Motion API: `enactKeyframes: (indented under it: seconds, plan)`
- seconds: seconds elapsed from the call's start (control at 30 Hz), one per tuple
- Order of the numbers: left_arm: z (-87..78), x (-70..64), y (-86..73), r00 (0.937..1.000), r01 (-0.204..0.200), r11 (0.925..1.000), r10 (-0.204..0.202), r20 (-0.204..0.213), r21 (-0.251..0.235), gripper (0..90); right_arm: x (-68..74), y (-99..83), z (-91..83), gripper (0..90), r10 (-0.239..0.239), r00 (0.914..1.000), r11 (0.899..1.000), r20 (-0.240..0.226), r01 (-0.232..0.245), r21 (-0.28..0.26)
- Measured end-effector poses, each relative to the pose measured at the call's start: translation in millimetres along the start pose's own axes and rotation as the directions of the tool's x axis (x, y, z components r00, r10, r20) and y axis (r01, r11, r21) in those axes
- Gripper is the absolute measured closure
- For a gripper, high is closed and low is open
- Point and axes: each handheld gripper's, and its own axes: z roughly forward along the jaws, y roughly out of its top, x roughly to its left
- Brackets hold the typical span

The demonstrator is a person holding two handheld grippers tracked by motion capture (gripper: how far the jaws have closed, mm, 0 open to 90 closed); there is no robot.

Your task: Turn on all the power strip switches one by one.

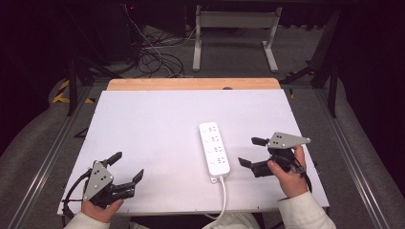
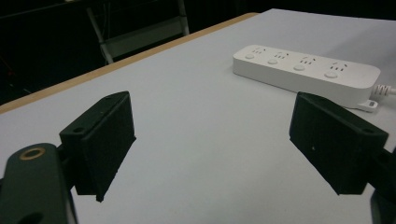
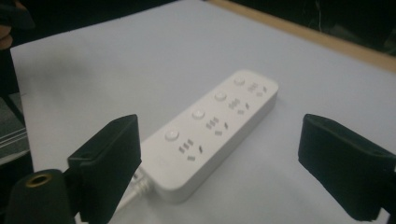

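scene: white surface (image 1: 153, 133), one white power strip (image 1: 214, 149) on it, cord (image 1: 222, 195) running off the near edge
strip location: right of centre, flat, sockets up, nothing plugged in
strip long axis: roughly 12-to-6 in the high view, far end tipped slightly toward 11; cord end at 6, free end at 12
strip layout: four socket groups in a row, each with a round button beside it
right gripper (image 1: 252, 152): at 3 o'clock of the strip, near its cord end, not touching; fingers wide apart, aimed at 9 toward the strip
right gripper view: strip lies between the spread fingers, cord end nearest
why: looks lined up to reach the strip side-on, likely for a grasp across its short width or a button press
left gripper (image 1: 128, 171): at 8 o'clock of the strip, well apart, low over the surface; fingers apart, empty, pointing toward 2
why: appears parked clear, ready to steady the strip
progress: strip untouched, reach not yet made
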Motion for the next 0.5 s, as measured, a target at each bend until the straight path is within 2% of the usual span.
enactKeyframes:
  seconds: [0.23,0.4,0.5]
  plan:
    - [-0.1,0.1,0.1,1.0000,0.003,1.0000,-0.003,0.004,0.000,14.4,-0.2,-33.9,-7.5,11.2,0.004,0.9990,0.999,0.045,-0.001,-0.051]
    - [-0.1,-0.4,-0.3,0.9999,0.003,1.0000,-0.003,0.011,0.000,14.2,-2.9,-51.6,-11.6,9.8,0.004,0.9978,0.998,0.067,0.000,-0.063]
    - [0.1,-0.2,-0.7,0.9999,0.008,1.0000,-0.008,0.014,0.001,13.6,-3.9,-61.1,-11.8,9.5,-0.005,0.9977,0.999,0.068,0.008,-0.046]
